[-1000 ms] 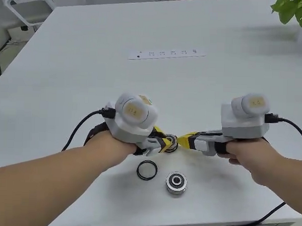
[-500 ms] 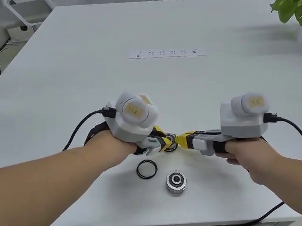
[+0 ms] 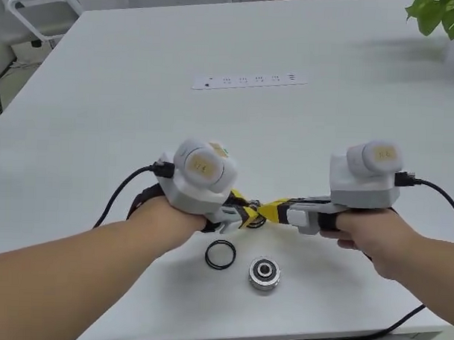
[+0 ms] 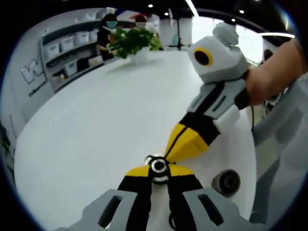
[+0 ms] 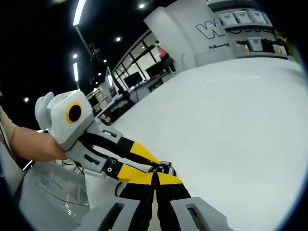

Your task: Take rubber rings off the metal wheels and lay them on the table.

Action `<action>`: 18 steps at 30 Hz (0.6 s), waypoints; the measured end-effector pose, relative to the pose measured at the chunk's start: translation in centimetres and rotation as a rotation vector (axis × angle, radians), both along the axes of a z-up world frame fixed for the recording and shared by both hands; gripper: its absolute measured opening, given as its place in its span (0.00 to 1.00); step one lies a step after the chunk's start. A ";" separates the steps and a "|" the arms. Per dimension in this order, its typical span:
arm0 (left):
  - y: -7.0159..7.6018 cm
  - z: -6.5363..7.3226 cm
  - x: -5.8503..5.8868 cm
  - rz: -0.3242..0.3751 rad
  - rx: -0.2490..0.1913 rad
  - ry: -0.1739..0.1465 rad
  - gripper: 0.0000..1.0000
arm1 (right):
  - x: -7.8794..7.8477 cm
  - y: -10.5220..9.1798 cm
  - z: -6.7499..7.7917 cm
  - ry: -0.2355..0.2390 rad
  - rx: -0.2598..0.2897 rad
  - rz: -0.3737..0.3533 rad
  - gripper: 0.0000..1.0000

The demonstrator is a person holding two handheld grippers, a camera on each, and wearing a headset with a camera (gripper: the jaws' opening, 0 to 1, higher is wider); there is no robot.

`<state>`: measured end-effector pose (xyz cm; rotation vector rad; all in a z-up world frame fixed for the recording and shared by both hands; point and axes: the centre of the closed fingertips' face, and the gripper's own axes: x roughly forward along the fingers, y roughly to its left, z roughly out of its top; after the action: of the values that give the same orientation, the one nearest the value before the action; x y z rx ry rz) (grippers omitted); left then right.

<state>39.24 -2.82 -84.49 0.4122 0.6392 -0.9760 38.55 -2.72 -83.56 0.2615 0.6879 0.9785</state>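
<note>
Near the front edge of the table point(image 3: 140, 100), 2 grippers meet tip to tip above the surface.

Left gripper point(image 3: 239, 214): jaws clenched on the held wheel point(image 4: 158, 166), yellow tips on either side of its rim. In the left gripper view the wheel is seen face-on, pale disc with dark hub toward the camera, so its axle runs back along this gripper's jaws. It hangs clear of the table between the 2 sets of tips.

Right gripper point(image 3: 269, 211): comes in from the right, long axis roughly level and aimed leftward at the wheel. Its own view shows the yellow tips pressed together right at the wheel's dark rim. Whether they pinch the rubber there, cannot tell.

On the table below the tips: 1 rubber ring point(image 3: 221, 255), lying flat, already off. Just right of it and slightly nearer the person, the loose wheel point(image 3: 264, 273) lies flat, hub up, apart from the ring.

Far side: power strip point(image 3: 249, 81), long axis left to right. Plant point(image 3: 441, 15) at the far right corner.

Versus 1 s ago: right gripper has edged slightly left, its tip now covering more of the held wheel. Left gripper, ring and loose wheel unchanged.
</note>
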 end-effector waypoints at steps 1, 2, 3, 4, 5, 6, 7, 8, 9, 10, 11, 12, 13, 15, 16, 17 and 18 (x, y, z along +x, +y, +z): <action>0.0 0.0 0.0 0.000 0.000 0.000 0.12 | 0.0 0.4 0.5 -0.008 0.031 0.004 0.00; 0.0 0.0 0.0 0.000 0.000 0.000 0.12 | -0.2 0.5 0.6 0.003 0.033 0.015 0.00; 0.0 0.0 0.0 0.001 -0.002 0.000 0.12 | -0.1 0.4 0.5 -0.010 0.013 0.013 0.00; 0.0 0.0 0.0 0.001 -0.002 0.000 0.12 | -0.3 0.5 0.5 -0.005 0.018 0.018 0.00; 0.0 0.0 0.0 0.001 -0.001 0.000 0.13 | -0.3 0.5 0.6 0.003 0.027 0.017 0.00; 0.0 0.0 0.0 0.002 -0.001 0.001 0.13 | -0.5 0.5 0.6 0.006 0.032 0.017 0.00; 0.0 0.0 0.0 0.002 -0.001 0.001 0.13 | -0.6 0.5 0.6 0.008 0.037 0.019 0.00; 0.0 0.0 0.1 0.003 -0.002 0.001 0.13 | -0.8 0.5 0.7 0.015 0.047 0.021 0.00; 0.0 0.0 0.1 0.004 -0.003 0.001 0.13 | -0.9 0.5 0.8 0.016 0.050 0.023 0.00; 0.0 0.0 0.1 0.004 -0.004 0.001 0.13 | -1.0 0.5 0.9 0.015 0.052 0.030 0.00; 0.0 0.0 0.1 0.005 -0.005 0.002 0.13 | -1.1 0.5 0.9 0.017 0.055 0.034 0.00; 0.1 0.0 0.1 0.005 -0.006 0.002 0.13 | -1.2 0.5 1.0 0.020 0.061 0.037 0.00; 0.1 0.0 0.1 0.005 -0.007 0.003 0.13 | -1.3 0.5 1.1 0.020 0.063 0.041 0.00; 0.0 0.0 0.1 0.005 -0.008 0.003 0.13 | -1.4 0.5 1.2 0.021 0.070 0.044 0.00; 0.0 0.0 0.1 0.006 -0.008 0.003 0.13 | -1.4 0.4 1.3 0.021 0.070 0.042 0.00; 0.0 0.0 0.1 0.006 -0.007 0.003 0.13 | -1.3 0.4 1.2 0.018 0.069 0.042 0.00; 0.0 0.0 0.1 0.005 -0.006 0.003 0.13 | -1.3 0.3 1.2 0.014 0.065 0.038 0.00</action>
<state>39.29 -2.81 -84.47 0.4037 0.6400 -0.9736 37.29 -2.42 -82.36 0.3132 0.6764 1.0370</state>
